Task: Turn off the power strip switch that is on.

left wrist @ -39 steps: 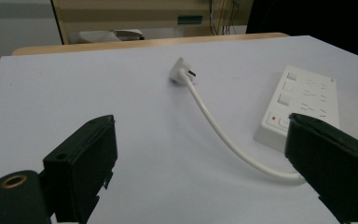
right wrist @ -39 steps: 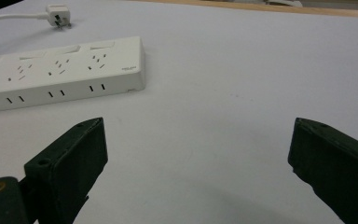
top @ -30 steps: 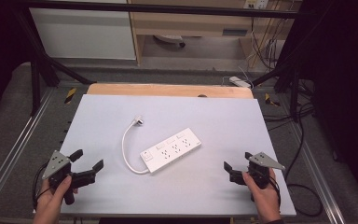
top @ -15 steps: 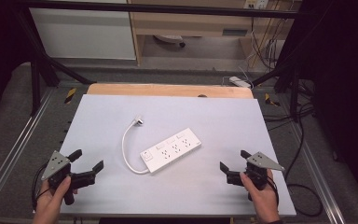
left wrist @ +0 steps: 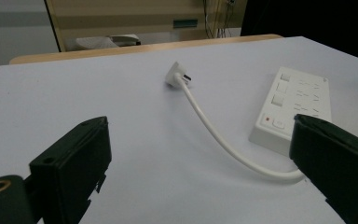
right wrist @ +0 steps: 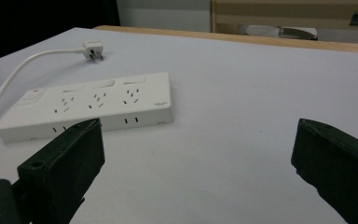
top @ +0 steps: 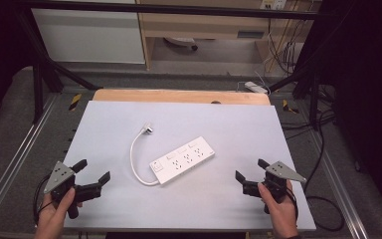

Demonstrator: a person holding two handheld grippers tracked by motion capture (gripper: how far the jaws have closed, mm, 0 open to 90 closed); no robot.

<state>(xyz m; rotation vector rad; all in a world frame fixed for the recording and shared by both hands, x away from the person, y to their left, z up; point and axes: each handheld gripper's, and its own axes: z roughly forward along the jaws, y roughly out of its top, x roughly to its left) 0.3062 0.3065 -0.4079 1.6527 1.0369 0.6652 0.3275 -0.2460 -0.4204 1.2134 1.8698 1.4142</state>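
Both sets of fingers are held released, nothing gripped: left gripper [top: 91, 177] at the near-left corner of the worktop [top: 238, 124], right gripper [top: 251, 176] at the near-right. The white power strip [top: 183, 160] is seen lying flat between the two, well apart from either. Its cord [left wrist: 214, 130] is curved ahead of the left fingers, with the plug [left wrist: 176, 74] lying beyond.

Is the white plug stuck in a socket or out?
Out. The plug lies loose on the table, its prongs bare, away from the power strip.
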